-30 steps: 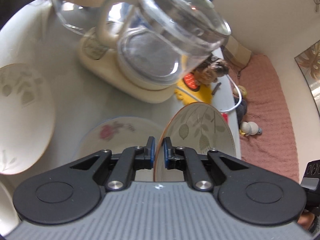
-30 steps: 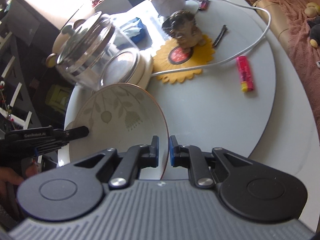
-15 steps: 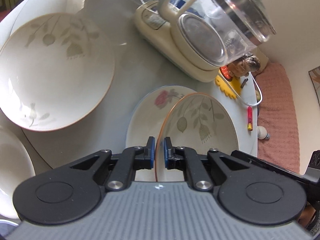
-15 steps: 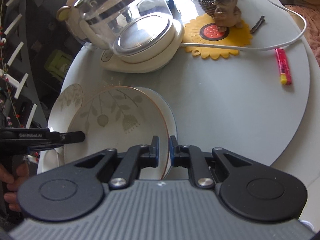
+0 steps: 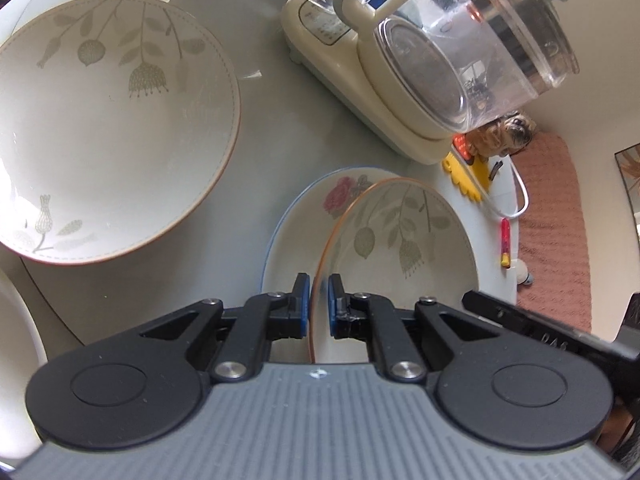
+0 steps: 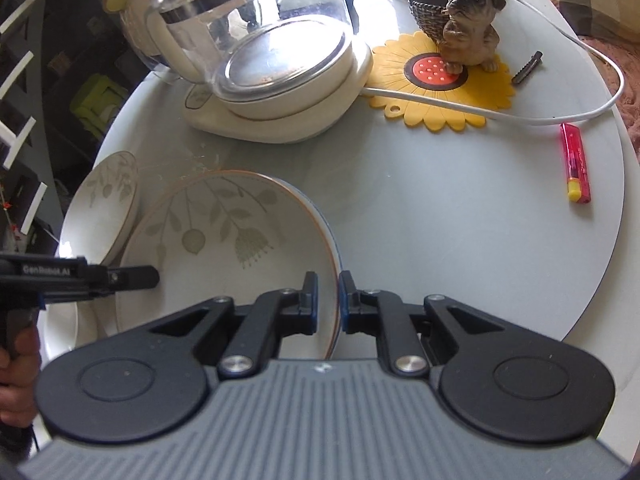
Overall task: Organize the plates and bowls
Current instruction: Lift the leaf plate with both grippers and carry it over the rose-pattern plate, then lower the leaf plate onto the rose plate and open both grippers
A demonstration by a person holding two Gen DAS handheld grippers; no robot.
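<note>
Lowered since prior frame: leaf-print bowl [image 6: 224,240], both grippers, L [image 5: 318,304] & R [image 6: 327,300], clamped on opposite rims, now nested on rose plate [image 5: 316,208] nr kettle [image 6: 256,32]. Left: release; second leaf bowl [image 5: 108,128] unstacked beside rose plate.

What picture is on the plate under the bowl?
A pink rose on the plate, with a blue rim. The left wrist view shows it best.
</note>
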